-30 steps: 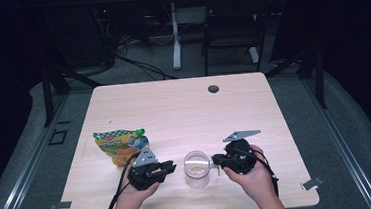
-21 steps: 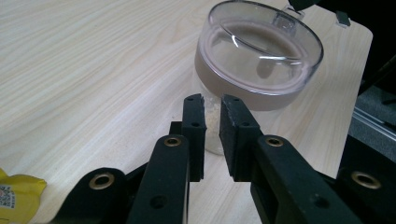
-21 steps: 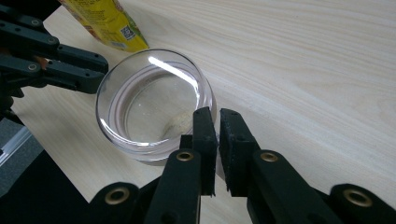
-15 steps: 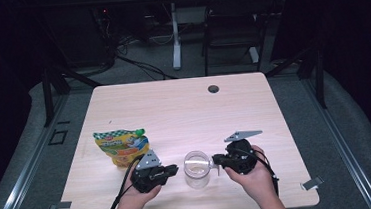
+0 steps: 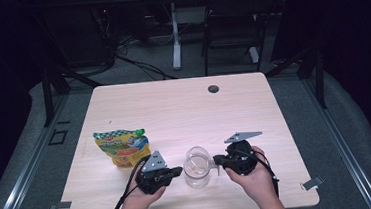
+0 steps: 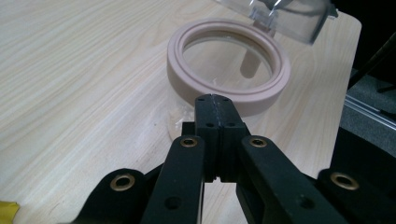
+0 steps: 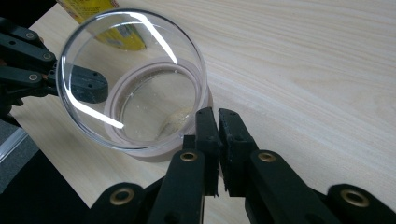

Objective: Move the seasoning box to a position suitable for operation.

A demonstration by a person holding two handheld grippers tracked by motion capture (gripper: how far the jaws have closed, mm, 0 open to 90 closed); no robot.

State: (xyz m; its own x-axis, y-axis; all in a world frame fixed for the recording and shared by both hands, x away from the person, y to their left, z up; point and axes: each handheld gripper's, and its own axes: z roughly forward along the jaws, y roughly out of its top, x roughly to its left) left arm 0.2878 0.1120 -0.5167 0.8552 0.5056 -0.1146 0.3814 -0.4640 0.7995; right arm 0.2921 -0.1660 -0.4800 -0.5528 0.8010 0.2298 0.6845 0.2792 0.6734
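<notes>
At about nine o'clock on the table (image 5: 183,102) lies a colourful snack pouch (image 5: 121,147), its lower corner hidden behind your left gripper (image 5: 177,171); that gripper's jaws have just been closing and now meet with nothing between them, their tips just short of the rim of the glass jar (image 5: 197,166); in the left gripper view the jar's pale collar (image 6: 229,70) fills the twelve o'clock area, and the clear hinged lid above it is cut off by the top edge; the jar stands near the table's front edge, around six o'clock, between your two hands; your right gripper (image 5: 219,159) sits at the jar's three o'clock side, jaws together; whether they pinch the lid's clasp you cannot tell; through the lid (image 7: 133,77) the jar's bottom is blurred.
</notes>
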